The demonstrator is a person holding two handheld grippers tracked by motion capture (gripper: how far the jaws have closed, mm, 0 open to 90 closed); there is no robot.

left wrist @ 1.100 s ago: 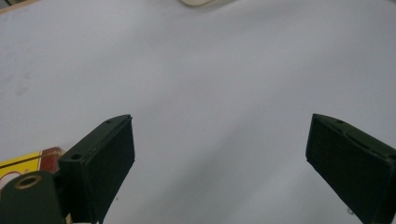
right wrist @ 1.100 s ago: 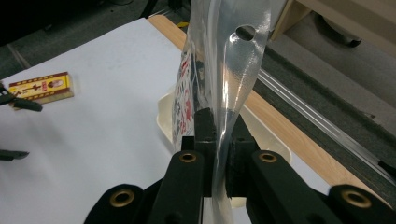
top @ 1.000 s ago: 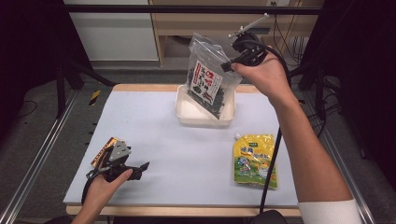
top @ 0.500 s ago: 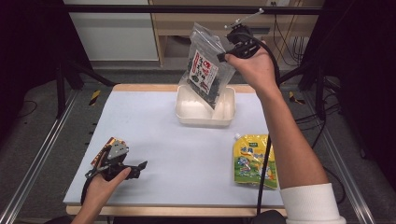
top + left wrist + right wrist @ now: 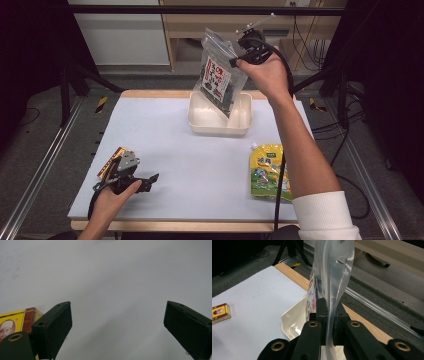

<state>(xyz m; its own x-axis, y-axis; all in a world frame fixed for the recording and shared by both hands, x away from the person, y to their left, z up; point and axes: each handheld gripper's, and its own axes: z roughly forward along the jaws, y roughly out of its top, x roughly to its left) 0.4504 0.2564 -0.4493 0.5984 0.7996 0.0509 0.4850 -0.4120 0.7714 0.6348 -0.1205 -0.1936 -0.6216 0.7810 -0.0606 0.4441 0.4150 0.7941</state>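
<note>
Jaws of the right gripper (image 5: 239, 56) are clamped on the clear top edge of a seaweed bag (image 5: 218, 80), which hangs tilted over the white tray (image 5: 201, 116) at the table's far side. Near the left corner, the left gripper (image 5: 150, 180) rests on the table with jaws apart, just beside a yellow box (image 5: 12, 321). A yellow-green pouch (image 5: 265, 170) lies near right.

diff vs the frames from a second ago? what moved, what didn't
The right gripper, still shut on the clear snack bag, has carried it toward the far side of the table and a little lower; the bag's bottom corner now dips into the white tray. Nothing was taken or let go. The left gripper stays open near the yellow box; the yellow pouch and tray lie unmoved.
</note>
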